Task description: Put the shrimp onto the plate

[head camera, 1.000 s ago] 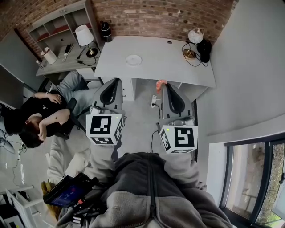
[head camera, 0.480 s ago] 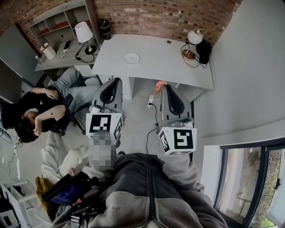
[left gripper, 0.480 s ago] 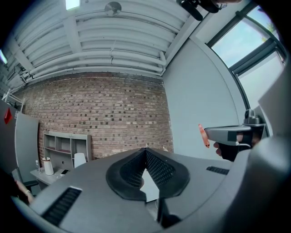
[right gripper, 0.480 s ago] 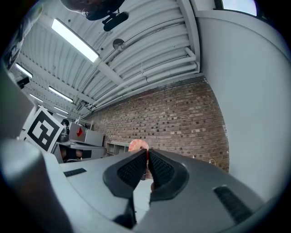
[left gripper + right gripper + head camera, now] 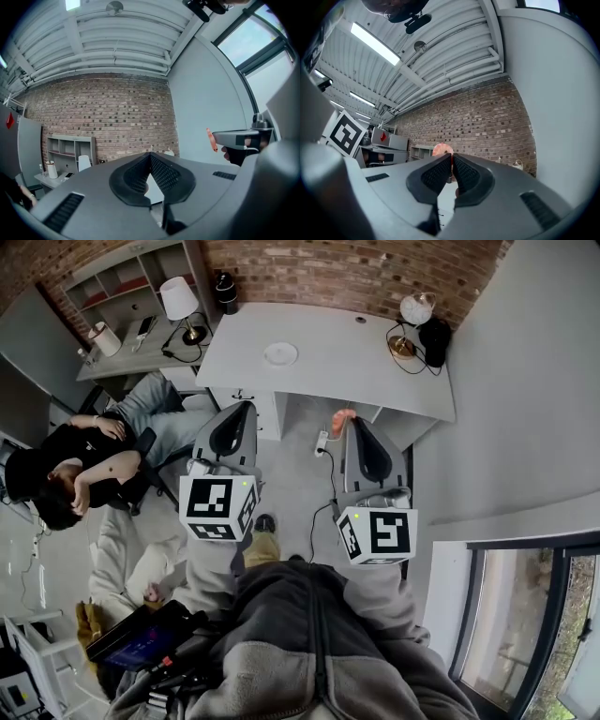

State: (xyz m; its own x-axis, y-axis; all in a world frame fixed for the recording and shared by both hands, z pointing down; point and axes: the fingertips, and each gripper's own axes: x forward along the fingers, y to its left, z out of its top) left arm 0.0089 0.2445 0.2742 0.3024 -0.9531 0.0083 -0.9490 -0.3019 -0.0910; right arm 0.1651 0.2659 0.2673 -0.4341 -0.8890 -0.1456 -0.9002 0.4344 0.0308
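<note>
A small white plate [image 5: 280, 353] lies on the white table [image 5: 366, 367] against the brick wall, well ahead of both grippers. My right gripper [image 5: 350, 422] is shut on the orange-pink shrimp [image 5: 342, 418], which pokes out past its tips above the floor, short of the table's near edge. In the right gripper view the shrimp [image 5: 442, 150] shows just above the closed jaws. My left gripper [image 5: 246, 408] is held level beside it, shut and with nothing in it. From the left gripper view the shrimp [image 5: 211, 139] hangs at the right gripper's tip.
A person sits in a chair [image 5: 84, 474] at the left, next to a side desk [image 5: 131, 357] with a lamp [image 5: 181, 306]. A second lamp [image 5: 411, 320] stands at the table's right end. A power strip and cable [image 5: 322, 442] lie on the floor ahead. My shoe [image 5: 264, 524] shows below.
The view has shifted a little and the table sits slightly higher in the frame. My shoe has come into view between the grippers. Both grippers stay shut, the shrimp still held.
</note>
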